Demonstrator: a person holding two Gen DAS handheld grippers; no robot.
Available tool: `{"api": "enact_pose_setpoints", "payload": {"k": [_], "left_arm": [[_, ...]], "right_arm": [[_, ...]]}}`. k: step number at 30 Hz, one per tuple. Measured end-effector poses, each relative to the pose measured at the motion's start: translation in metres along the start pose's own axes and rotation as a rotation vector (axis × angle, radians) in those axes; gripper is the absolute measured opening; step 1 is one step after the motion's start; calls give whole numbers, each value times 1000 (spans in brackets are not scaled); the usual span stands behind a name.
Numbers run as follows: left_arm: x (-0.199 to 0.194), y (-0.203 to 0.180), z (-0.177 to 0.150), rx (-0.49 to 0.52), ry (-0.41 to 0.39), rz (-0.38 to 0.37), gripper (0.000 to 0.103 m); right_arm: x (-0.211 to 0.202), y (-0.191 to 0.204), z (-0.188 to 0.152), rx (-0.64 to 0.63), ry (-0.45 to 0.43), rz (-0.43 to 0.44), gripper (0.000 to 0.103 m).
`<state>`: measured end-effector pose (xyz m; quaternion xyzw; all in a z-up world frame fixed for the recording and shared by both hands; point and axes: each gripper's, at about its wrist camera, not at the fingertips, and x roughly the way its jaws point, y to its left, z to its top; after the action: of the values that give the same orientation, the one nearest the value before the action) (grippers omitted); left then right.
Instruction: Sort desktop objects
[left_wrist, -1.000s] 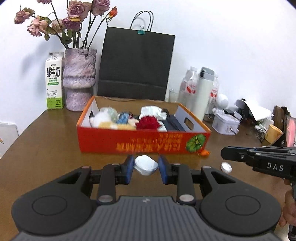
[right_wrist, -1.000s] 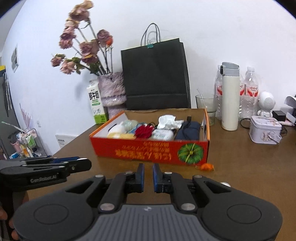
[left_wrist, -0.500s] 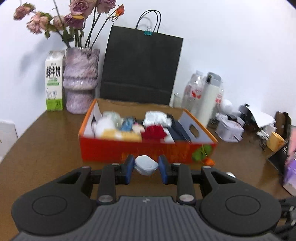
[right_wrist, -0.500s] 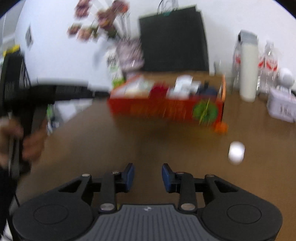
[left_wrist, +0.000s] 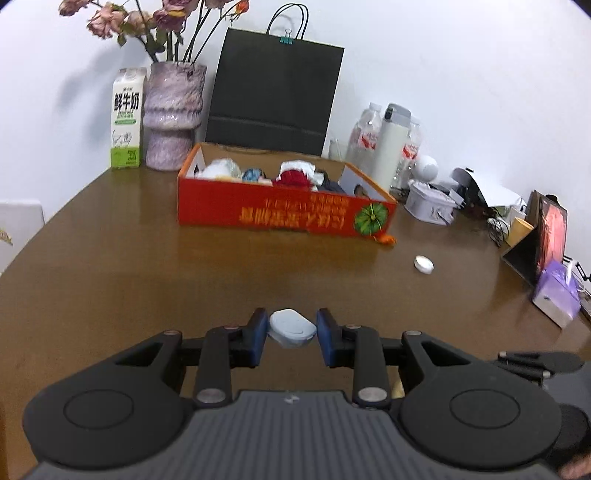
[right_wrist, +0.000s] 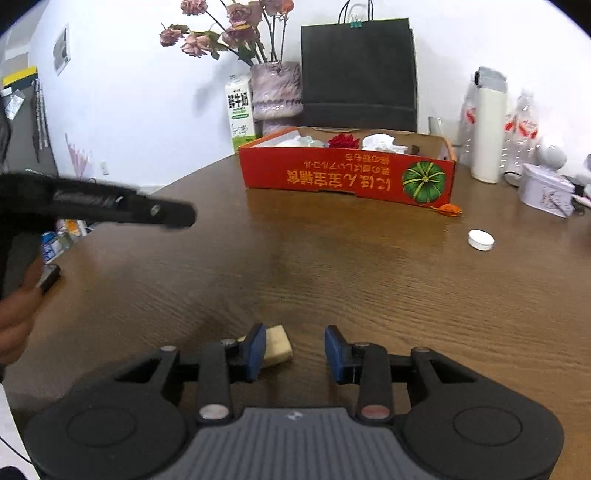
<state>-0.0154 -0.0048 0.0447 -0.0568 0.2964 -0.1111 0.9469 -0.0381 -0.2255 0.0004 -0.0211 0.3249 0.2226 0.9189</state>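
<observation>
My left gripper (left_wrist: 291, 334) is shut on a small pale oval case (left_wrist: 292, 326), held above the brown table well short of the orange cardboard box (left_wrist: 280, 212). From the right wrist view the same left gripper (right_wrist: 183, 216) hangs at the left, gripped by a hand (right_wrist: 14, 314). My right gripper (right_wrist: 295, 349) is low over the table with its jaws opening. A beige block (right_wrist: 277, 345) lies on the table against its left pad, and the right pad stands clear of it. A white round cap (right_wrist: 481, 240) and a small orange scrap (right_wrist: 447, 210) lie to the right of the box.
The box holds several soft items. Behind it stand a black paper bag (left_wrist: 275, 96), a vase of dried roses (left_wrist: 171, 118) and a milk carton (left_wrist: 126, 118). A white flask (left_wrist: 391, 146), bottles, a tin (left_wrist: 430, 206), a purple tissue pack (left_wrist: 557, 295) and clutter fill the right edge.
The left gripper has drawn back from the box with the case still in it. The right gripper has opened and sunk toward the table, and the beige block now shows at its left pad.
</observation>
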Motion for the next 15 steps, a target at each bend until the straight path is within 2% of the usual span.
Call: {"api": "enact_pose_setpoints", "payload": {"k": [3,6,7,9,10,12,15], "left_arm": [[-11,0,-9,4,3,-6,30],[-23,-1,-18,7,-1,-19,30],[-24,-2,-21,5,6,-23,30],[-26,-3,-25,0,19,-24,30],[-29,-4,-27,1,15,-27,30],[-33,-5,-29,-2,1,-32,30],[-28,-3,-27,-28,5,-32,30]], "right_arm": [[-5,5,-3,25,-11,12,34],[-2,15,-4,-39,3,58,43],[2,19,-4,-66,9,46,48],[8,24,-4,-109,15,-7,48],[11,24,-3,-127,23,-9,47],[12,22,-2,-126,24,30,33],[14,19,5,-106,38,15,33]]}}
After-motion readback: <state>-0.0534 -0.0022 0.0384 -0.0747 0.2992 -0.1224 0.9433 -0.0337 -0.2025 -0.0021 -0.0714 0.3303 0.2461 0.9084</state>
